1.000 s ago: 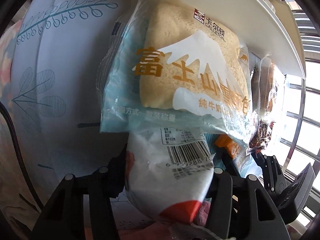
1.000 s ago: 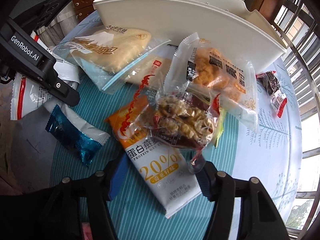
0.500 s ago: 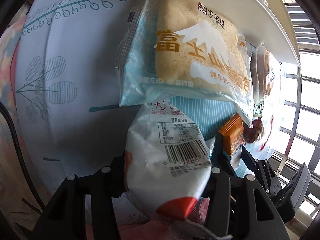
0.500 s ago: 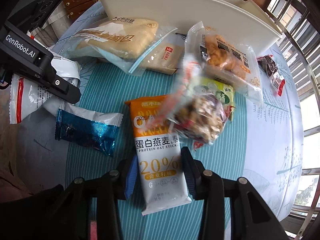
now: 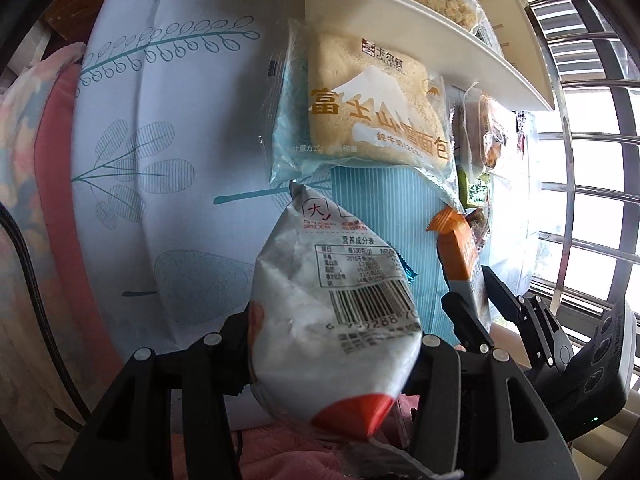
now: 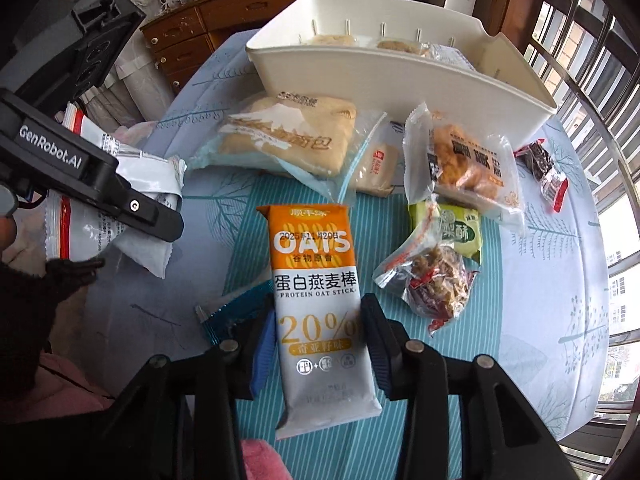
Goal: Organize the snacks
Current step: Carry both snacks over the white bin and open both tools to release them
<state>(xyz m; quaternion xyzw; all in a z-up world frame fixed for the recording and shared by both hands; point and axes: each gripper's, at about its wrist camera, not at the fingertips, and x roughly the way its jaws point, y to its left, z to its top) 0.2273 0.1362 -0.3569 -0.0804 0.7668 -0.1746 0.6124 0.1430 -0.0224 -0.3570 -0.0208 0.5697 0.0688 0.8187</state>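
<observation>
My left gripper (image 5: 332,344) is shut on a puffy white packet (image 5: 332,296) with a barcode and a red corner, held above the leaf-print tablecloth (image 5: 160,128). My right gripper (image 6: 320,336) is shut on an orange-and-white oat stick packet (image 6: 316,260), raised over the teal striped mat (image 6: 248,216). The white plastic bin (image 6: 400,68) stands at the far side of the table, with a few pale snack packets inside. A big bread packet (image 6: 288,136) lies just in front of it. Both grippers point steeply down.
Loose on the mat lie a blue foil packet (image 6: 236,312), a nut packet (image 6: 436,280), a green packet (image 6: 460,232), a fried-snack bag (image 6: 468,164) and a dark red packet (image 6: 544,168). Window bars (image 6: 600,80) run along the right, past the table edge.
Both grippers have risen with their packets. The right jaws closed on the oat stick, and the nut packet that lay on it slid off to the right onto the mat.
</observation>
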